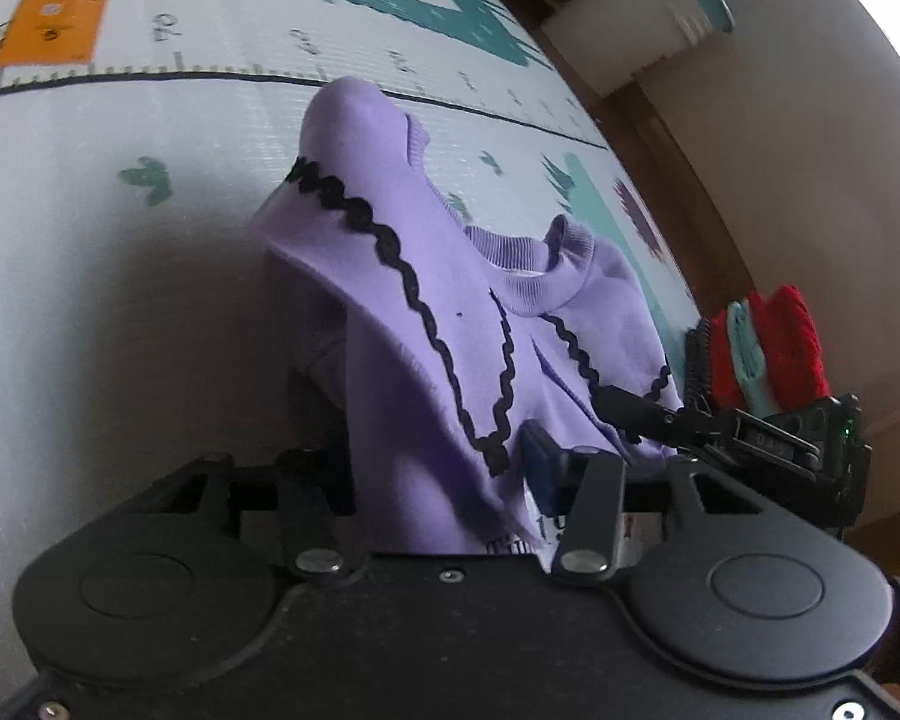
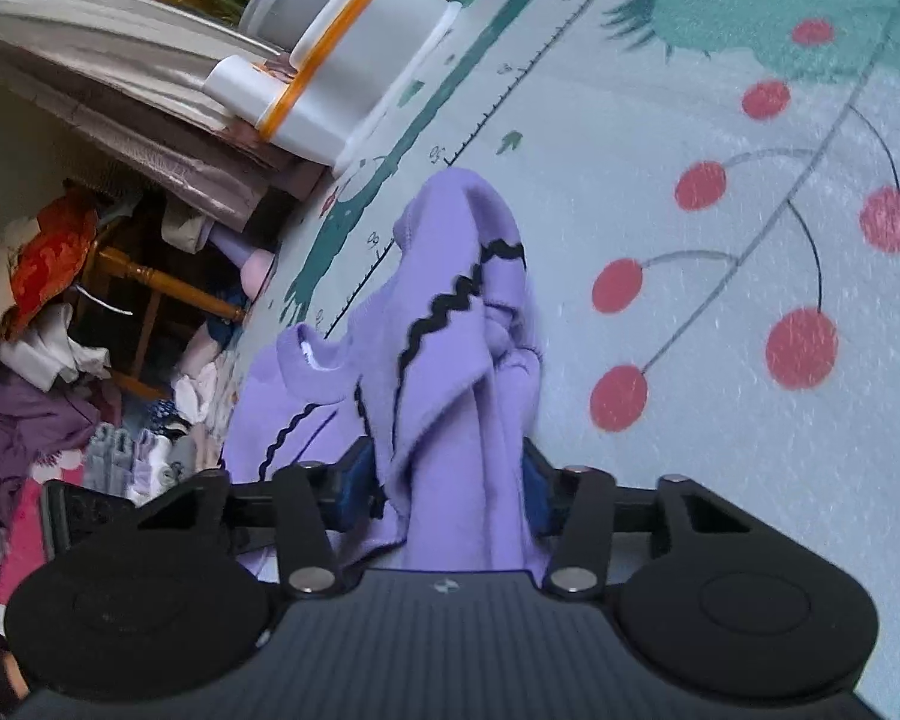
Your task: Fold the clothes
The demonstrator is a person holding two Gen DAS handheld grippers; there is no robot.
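Note:
A lilac sweatshirt with black wavy trim and a ribbed neck hangs lifted above the play mat. My left gripper is shut on one part of its fabric, which bunches between the blue pads. In the right wrist view the same sweatshirt drapes forward from my right gripper, shut on a thick fold of it. The other gripper shows at the right of the left wrist view, holding the garment's far side.
The mat carries printed cherries and a ruler line. A white and orange plastic container stands at the mat's edge. A clothes pile and wooden chair legs crowd the left; red and teal fabric lies right.

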